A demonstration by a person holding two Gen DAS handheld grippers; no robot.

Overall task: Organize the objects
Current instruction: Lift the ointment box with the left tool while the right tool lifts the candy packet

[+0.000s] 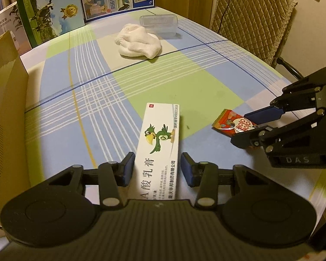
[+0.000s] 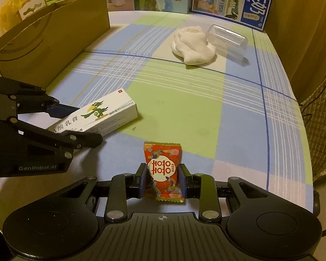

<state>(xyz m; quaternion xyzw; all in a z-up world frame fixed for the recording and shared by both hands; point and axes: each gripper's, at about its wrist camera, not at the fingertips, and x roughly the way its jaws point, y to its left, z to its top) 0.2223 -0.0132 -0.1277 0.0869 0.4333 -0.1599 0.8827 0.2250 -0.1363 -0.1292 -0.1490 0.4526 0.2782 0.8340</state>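
1. While I watch both wrist feeds, the left gripper sits low over the checked tablecloth with the white ointment box lying lengthwise between its blue pads.
2. Its jaws are narrow but not clamped. One pad rests against the long side of the ointment box, while the other stands just off the opposite side with a sliver of cloth showing between.
3. The ointment box lies flat on the table with its parrot print facing up. Its far end reaches well past the fingertips.
4. The right gripper is closed on a red candy packet, with both pads pressed against the packet's sides. The packet's crimped top sticks out ahead of the fingers.
5. That packet is near the ointment box, off its right side as the left camera sees it, and the two do not touch.
6. Beyond the far end of the ointment box, well apart, lies a bunched white cloth. A clear plastic container sits just behind it — I cannot tell whether they touch.
7. A brown cardboard box stands open on the other side of the ointment box from the candy.
8. Farther past the cloth from the ointment box, printed milk cartons line the table's back edge — a quilted chair stands off the table's right side.
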